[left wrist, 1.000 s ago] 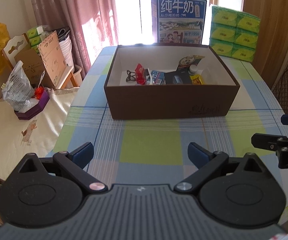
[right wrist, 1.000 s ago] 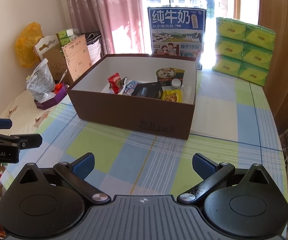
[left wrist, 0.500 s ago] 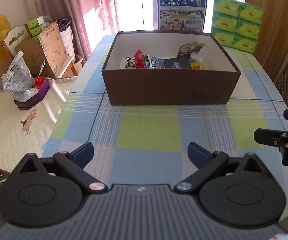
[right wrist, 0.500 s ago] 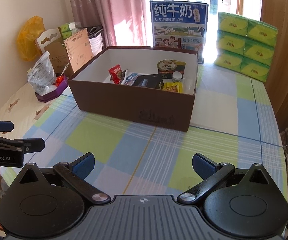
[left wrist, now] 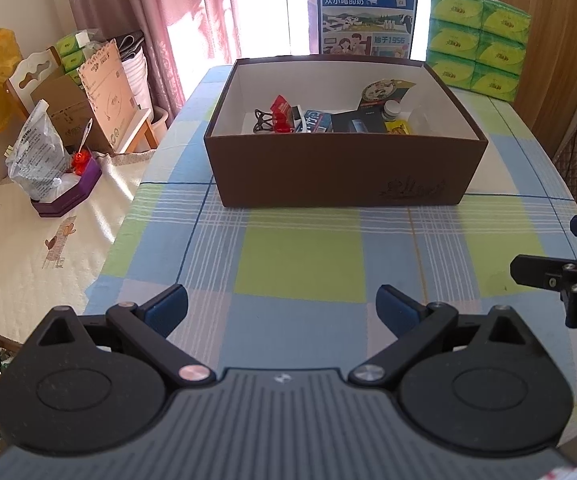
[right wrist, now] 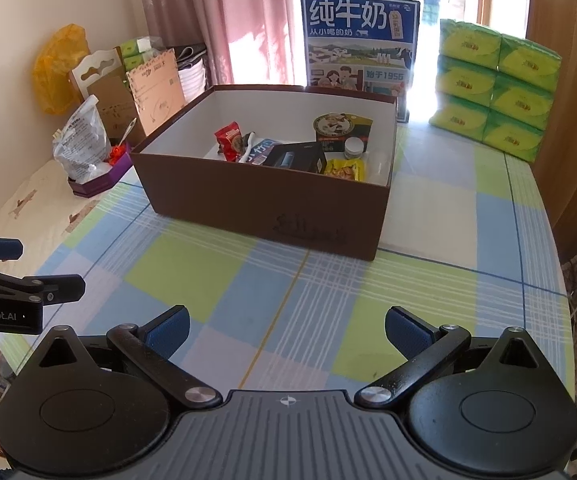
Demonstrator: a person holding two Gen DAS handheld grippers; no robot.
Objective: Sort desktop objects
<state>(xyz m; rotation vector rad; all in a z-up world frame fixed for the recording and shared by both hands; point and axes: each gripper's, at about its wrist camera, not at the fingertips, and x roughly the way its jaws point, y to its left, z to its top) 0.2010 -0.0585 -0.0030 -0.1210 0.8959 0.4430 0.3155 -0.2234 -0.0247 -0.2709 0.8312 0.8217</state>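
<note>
A brown cardboard box stands on the checked tablecloth, far ahead of both grippers. Inside it lie several small items: a red snack packet, a black box, a yellow packet, a small white jar and a round-labelled green pack. My left gripper is open and holds nothing, low over the near part of the cloth. My right gripper is also open and holds nothing. Each gripper shows at the edge of the other's view.
A blue milk carton and stacked green tissue packs stand behind the box. Left of the table is a low surface with a plastic bag, a purple tray and cardboard boxes. The table's left edge drops off there.
Both grippers have drawn back and lifted a little, so the box looks smaller and farther. Both stay open; nothing in the box has moved.
</note>
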